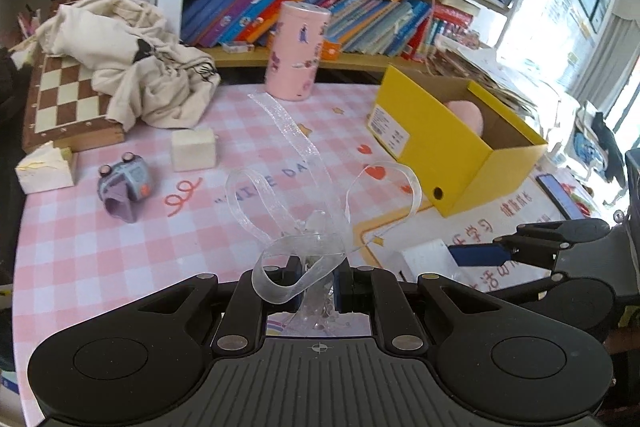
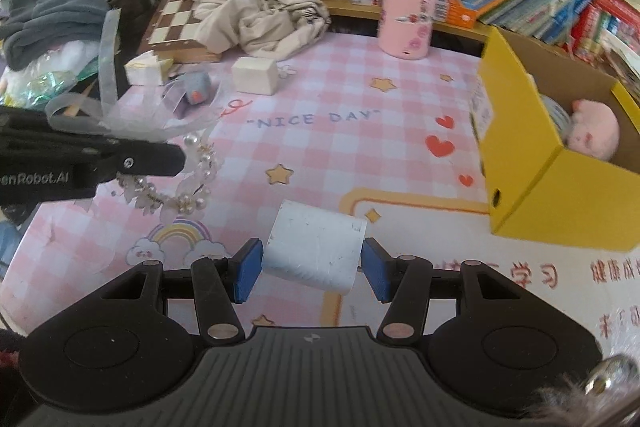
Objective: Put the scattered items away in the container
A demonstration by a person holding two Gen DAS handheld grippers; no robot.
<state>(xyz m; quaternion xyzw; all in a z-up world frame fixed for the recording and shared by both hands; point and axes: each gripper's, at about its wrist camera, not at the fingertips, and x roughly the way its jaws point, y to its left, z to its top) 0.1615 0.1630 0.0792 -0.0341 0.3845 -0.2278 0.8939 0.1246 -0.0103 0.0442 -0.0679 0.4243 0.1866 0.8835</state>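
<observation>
My left gripper (image 1: 318, 285) is shut on a clear ribbon hair piece (image 1: 320, 223) with pearl flowers (image 2: 188, 183) hanging below it, held above the pink checked tablecloth. My right gripper (image 2: 312, 269) is closed against both sides of a white block (image 2: 316, 251) near the table's front. The yellow cardboard box (image 1: 448, 143) stands open at the right, with a pink plush toy (image 2: 594, 133) inside. A purple toy car (image 1: 126, 185), a cream block (image 1: 194, 149) and a white wedge block (image 1: 44, 169) lie at the left.
A pink cylinder tin (image 1: 298, 51) stands at the back. A chessboard box (image 1: 68, 103) with crumpled cream cloth (image 1: 132, 59) on it lies back left. Bookshelves (image 1: 320, 7) run behind. A phone (image 1: 560, 195) lies right of the box.
</observation>
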